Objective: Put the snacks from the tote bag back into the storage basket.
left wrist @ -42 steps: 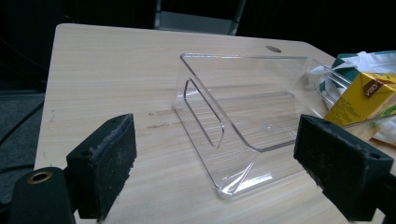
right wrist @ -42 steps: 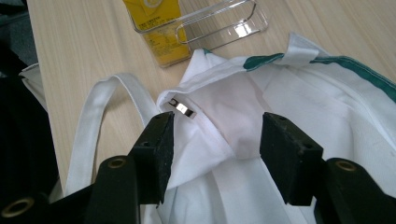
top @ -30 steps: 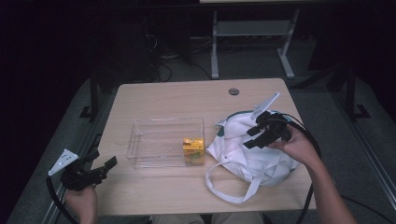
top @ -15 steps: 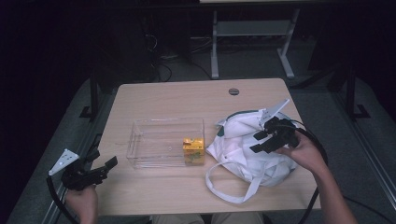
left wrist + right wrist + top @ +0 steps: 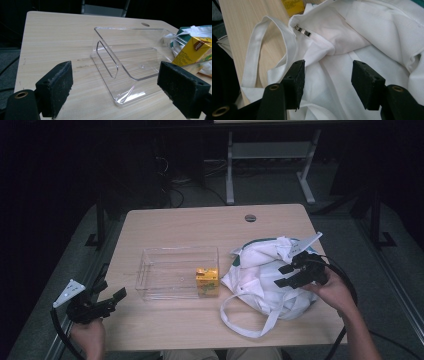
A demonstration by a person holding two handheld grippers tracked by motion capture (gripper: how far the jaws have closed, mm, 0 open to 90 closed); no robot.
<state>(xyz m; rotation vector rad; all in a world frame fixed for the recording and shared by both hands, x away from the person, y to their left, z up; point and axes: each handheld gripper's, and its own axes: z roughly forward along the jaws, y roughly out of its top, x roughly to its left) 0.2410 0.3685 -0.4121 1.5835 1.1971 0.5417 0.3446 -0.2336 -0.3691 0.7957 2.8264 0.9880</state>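
Right claw (image 5: 285,275) over the crumpled white fabric tote bag (image 5: 260,280).
High view: bag lies under that claw, jaws apart, pinching nothing. Left claw view: left claw (image 5: 117,93) spread, clear plastic box (image 5: 130,65) just ahead. Right claw view: white cloth between and beneath the parted jaws.

You work under light that falls mainly on the table (image 5: 200,227), while the room around it sinks into near black. The white bag (image 5: 265,275) comes close to washing out. The clear box (image 5: 130,62) catches soft glints. Both gripper views are sharp, with the near jaws slightly soft.
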